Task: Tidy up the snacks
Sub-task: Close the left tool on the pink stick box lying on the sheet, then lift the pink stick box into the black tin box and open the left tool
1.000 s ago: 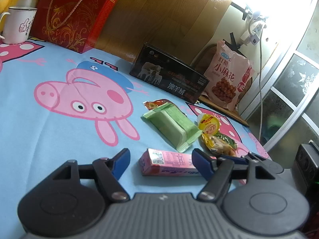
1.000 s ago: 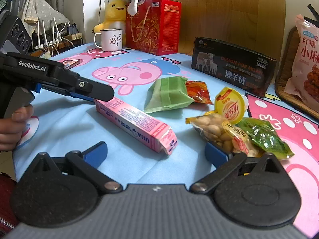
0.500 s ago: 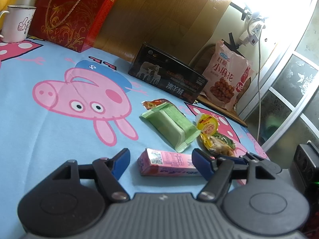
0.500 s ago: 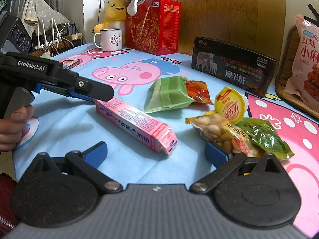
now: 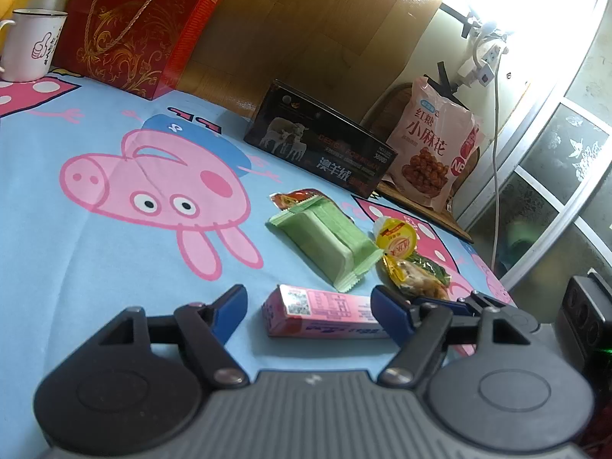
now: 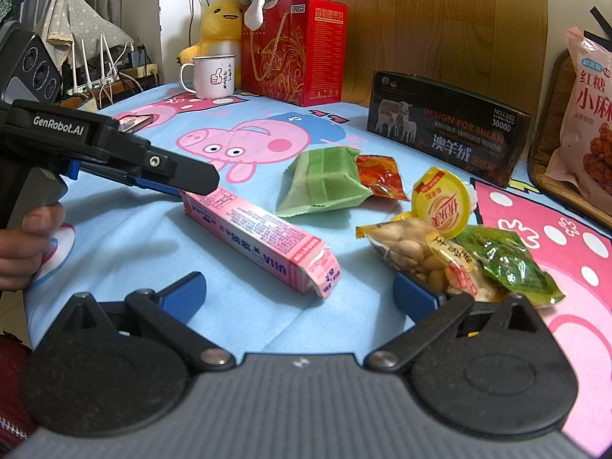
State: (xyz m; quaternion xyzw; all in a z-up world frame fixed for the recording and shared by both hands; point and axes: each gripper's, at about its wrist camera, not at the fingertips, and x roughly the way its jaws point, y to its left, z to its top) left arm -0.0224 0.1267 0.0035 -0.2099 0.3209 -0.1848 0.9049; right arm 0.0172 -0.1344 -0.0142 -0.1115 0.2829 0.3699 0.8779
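A long pink snack box (image 5: 321,311) (image 6: 260,237) lies on the blue Peppa Pig cloth. My left gripper (image 5: 310,315) is open, its blue fingers on either side of the box's near end; it also shows in the right wrist view (image 6: 179,181). Beyond lie a green wafer pack (image 5: 325,243) (image 6: 321,183), a red sachet (image 6: 378,176), a yellow jelly cup (image 5: 396,235) (image 6: 443,202), a peanut bag (image 6: 417,256) and a green pickle bag (image 6: 505,264). My right gripper (image 6: 302,290) is open, low over the cloth, facing the box's torn end.
A black box (image 5: 325,153) (image 6: 447,130) stands at the back. A red gift box (image 5: 141,26) (image 6: 294,49), a white mug (image 5: 28,49) (image 6: 212,76) and plush toys (image 6: 225,26) stand far left. A pink snack bag (image 5: 432,153) sits in a basket (image 6: 550,179).
My left gripper has crept slightly forward around the pink box. The right gripper and the snacks have not moved.
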